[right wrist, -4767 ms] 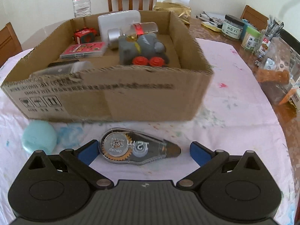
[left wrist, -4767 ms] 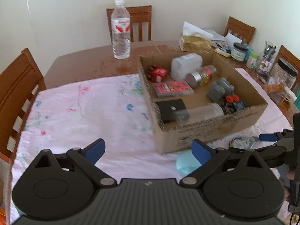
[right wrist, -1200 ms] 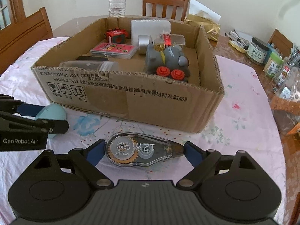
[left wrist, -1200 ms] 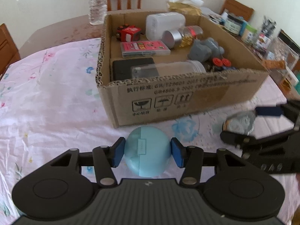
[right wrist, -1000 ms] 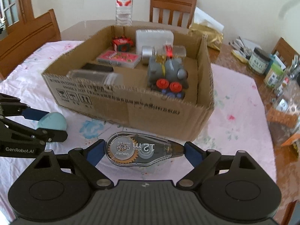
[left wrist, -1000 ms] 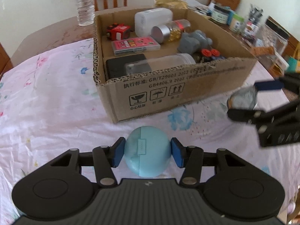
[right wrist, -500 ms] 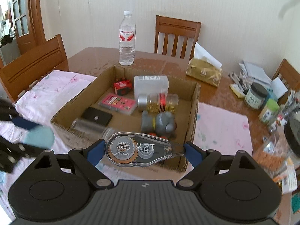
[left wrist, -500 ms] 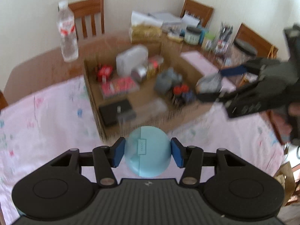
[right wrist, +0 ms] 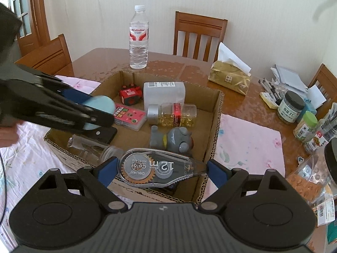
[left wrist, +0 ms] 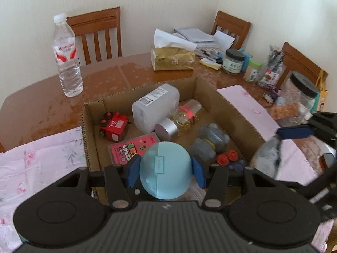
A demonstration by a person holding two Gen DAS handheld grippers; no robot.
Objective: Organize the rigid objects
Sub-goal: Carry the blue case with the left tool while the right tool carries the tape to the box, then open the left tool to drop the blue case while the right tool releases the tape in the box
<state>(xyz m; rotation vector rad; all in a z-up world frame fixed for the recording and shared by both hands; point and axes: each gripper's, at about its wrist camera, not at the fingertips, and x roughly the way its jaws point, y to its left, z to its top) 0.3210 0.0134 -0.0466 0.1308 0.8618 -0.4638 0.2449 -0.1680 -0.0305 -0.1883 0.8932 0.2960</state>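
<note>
Left wrist view: my left tool clamps the round pale-blue plastic case, carried above the open cardboard box for dropping in.

Right wrist view: my right tool grips the clear plastic correction-tape dispenser lengthwise, over the box's near wall.

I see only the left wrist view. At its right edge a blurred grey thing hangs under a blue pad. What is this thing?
Observer: It is a clear plastic correction-tape dispenser. The right gripper is shut on its two ends.
Operator: My round light-blue case hides the near part of the cardboard box. What lies there?
Observer: A clear glass jar lies on its side along the near wall.
Operator: Is anything else close to it?
Observer: Yes, a flat black case lies on the box floor just behind the jar.
</note>
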